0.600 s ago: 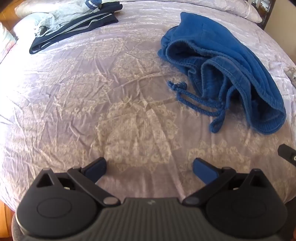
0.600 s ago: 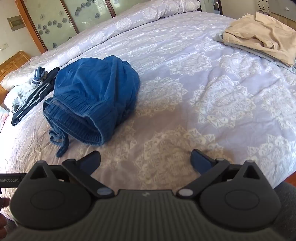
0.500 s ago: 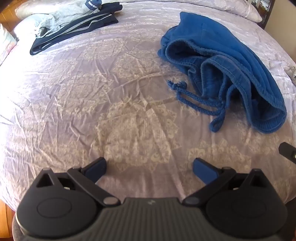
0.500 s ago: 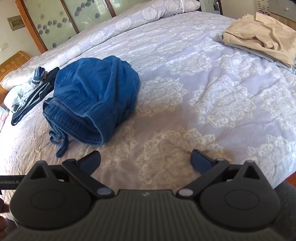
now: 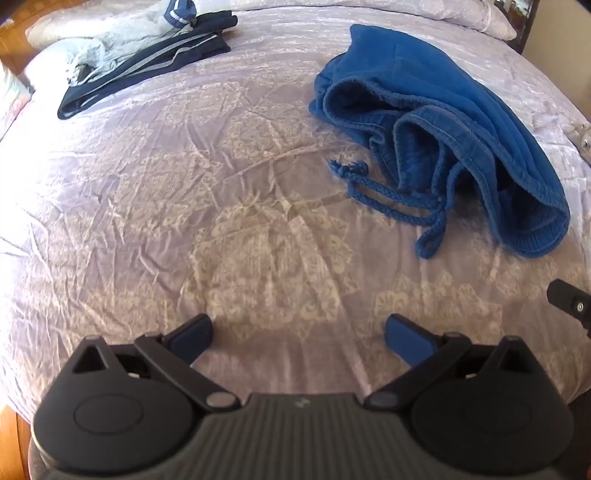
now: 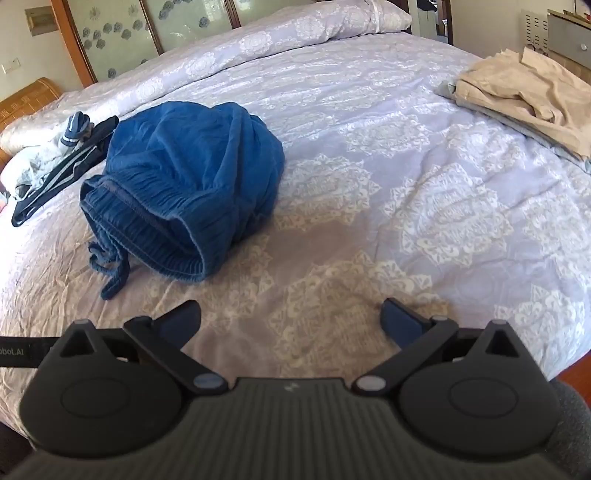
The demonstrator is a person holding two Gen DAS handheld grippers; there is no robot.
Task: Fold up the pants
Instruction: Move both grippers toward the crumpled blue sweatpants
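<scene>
Progress: nothing folded yet | blue pants point(image 6: 184, 184) lie bunched on bed point(image 6: 406, 184) | your left hand-held gripper point(image 5: 299, 332) and right hand-held gripper point(image 6: 291, 317) are wide open, empty.

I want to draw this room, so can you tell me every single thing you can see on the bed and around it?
crumpled blue drawstring pants: one, blue, in a heap on the bed, cord trailing onto the cover.
navy pants with pale side stripes: one, navy, far corner of the bed.
rumpled light grey garment: one, grey, lying on the navy pants.
beige folded clothes: one pile, beige, far right edge of the bed.
lilac bedspread with white medallion pattern: one, lilac and white, covering the bed.
wood-framed flowered glass panels: several, behind the bed.
left tongs: one, black with blue pads, open, above the cover.
right tongs: one, same colours, open, near the blue pants.
</scene>
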